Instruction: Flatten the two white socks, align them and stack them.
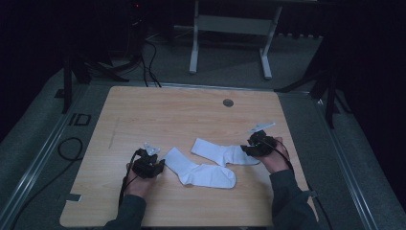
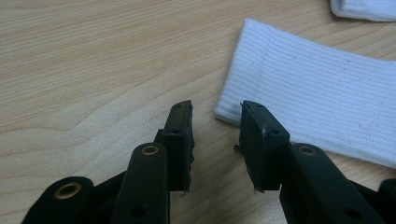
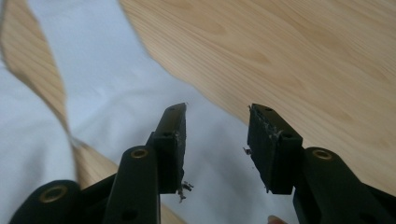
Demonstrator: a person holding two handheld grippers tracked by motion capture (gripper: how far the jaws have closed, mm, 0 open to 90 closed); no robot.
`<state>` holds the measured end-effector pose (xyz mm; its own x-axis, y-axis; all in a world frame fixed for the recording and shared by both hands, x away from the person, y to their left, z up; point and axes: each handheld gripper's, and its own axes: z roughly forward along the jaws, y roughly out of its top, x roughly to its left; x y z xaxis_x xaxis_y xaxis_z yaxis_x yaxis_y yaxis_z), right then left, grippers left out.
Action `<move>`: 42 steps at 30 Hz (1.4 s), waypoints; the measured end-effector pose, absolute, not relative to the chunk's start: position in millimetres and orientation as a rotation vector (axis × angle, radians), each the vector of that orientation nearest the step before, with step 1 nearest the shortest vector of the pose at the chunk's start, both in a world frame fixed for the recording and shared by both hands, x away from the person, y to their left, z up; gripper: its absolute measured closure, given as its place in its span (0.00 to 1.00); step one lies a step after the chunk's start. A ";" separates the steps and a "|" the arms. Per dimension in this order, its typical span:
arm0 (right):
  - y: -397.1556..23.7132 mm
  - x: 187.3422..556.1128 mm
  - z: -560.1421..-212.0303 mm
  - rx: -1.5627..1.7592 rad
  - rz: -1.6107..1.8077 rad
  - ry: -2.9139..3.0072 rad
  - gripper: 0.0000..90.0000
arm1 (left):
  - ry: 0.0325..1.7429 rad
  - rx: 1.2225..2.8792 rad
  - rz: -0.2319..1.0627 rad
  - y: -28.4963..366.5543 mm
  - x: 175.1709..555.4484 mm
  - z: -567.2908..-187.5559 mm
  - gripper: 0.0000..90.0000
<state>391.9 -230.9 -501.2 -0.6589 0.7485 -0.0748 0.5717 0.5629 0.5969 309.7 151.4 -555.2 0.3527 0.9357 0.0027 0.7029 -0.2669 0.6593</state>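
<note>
Two white socks lie flat on the wooden table [image 1: 143,115]. The near sock [image 1: 201,172] has its ribbed cuff [image 2: 317,98] pointing at my left gripper [image 1: 161,166]. That gripper [image 2: 215,116] rests low over the table just off the cuff's corner, open, with bare wood between its jaws. The far sock [image 1: 220,152] stretches toward my right gripper [image 1: 247,150]. In the right gripper view the gripper [image 3: 217,116] is open above that sock's white cloth [image 3: 93,60], and the pads do not press on it. A corner of the far sock [image 2: 364,9] is at the top of the left gripper view.
A round grommet hole [image 1: 228,102] sits near the table's far edge. A white stand frame [image 1: 230,28] and black cables [image 1: 151,62] are on the floor behind. Bare wood spreads over the table's far half and left side.
</note>
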 end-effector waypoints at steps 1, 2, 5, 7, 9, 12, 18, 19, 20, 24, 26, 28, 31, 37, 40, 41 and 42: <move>-224.0 392.9 -502.0 1.060 0.782 2.492 0.63 | 1.420 2.055 0.537 151.4 309.8 -555.3 0.71; -217.0 393.9 -502.7 1.036 0.782 2.508 0.63 | 1.418 2.055 0.537 151.4 309.9 -555.3 0.71; -196.5 396.4 -504.7 0.957 0.776 2.551 0.62 | 1.411 2.060 0.538 151.4 310.3 -555.3 0.71; -184.7 398.2 -505.3 0.919 0.778 2.571 0.62 | 1.410 2.060 0.538 151.2 310.4 -555.4 0.71; -174.3 399.8 -505.5 0.888 0.782 2.587 0.63 | 1.408 2.061 0.538 151.2 310.5 -555.4 0.71; -160.3 402.0 -505.9 0.849 0.796 2.609 0.63 | 1.408 2.059 0.537 151.0 310.7 -555.5 0.71; -139.1 407.9 -512.3 0.801 0.793 2.663 0.63 | 1.406 2.061 0.536 151.0 310.8 -555.5 0.71; -136.5 408.9 -513.5 0.800 0.783 2.668 0.63 | 1.406 2.061 0.536 151.0 310.9 -555.5 0.71; -134.6 409.9 -514.6 0.795 0.783 2.672 0.63 | 1.406 2.060 0.535 151.0 310.9 -555.5 0.71; -129.1 412.9 -518.0 0.789 0.790 2.694 0.62 | 1.405 2.059 0.535 150.7 311.0 -555.6 0.71; -126.4 412.8 -519.3 0.781 0.791 2.714 0.60 | 1.404 2.060 0.537 150.6 311.1 -555.6 0.71; -122.6 412.4 -521.3 0.764 0.782 2.727 0.59 | 1.405 2.060 0.537 150.6 311.1 -555.6 0.70; -117.6 414.5 -526.2 0.749 0.763 2.741 0.57 | 1.405 2.061 0.537 150.6 311.1 -555.6 0.70; -110.6 421.5 -539.6 0.756 0.730 2.779 0.52 | 1.403 2.058 0.536 150.7 311.1 -555.8 0.70; -113.5 424.3 -541.4 0.788 0.778 2.763 0.62 | 1.406 2.057 0.537 150.5 311.0 -555.8 0.70; -114.5 424.5 -541.0 0.784 0.775 2.766 0.67 | 1.406 2.057 0.537 150.5 310.9 -555.8 0.70; -115.8 424.9 -540.6 0.777 0.773 2.767 0.73 | 1.406 2.056 0.537 150.5 310.9 -555.9 0.70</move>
<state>424.9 -115.8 -540.6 -0.8508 0.5251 -0.0182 0.4396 0.7304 0.5228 310.9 150.5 -555.9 0.3618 0.9322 0.0024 0.6964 -0.2720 0.6641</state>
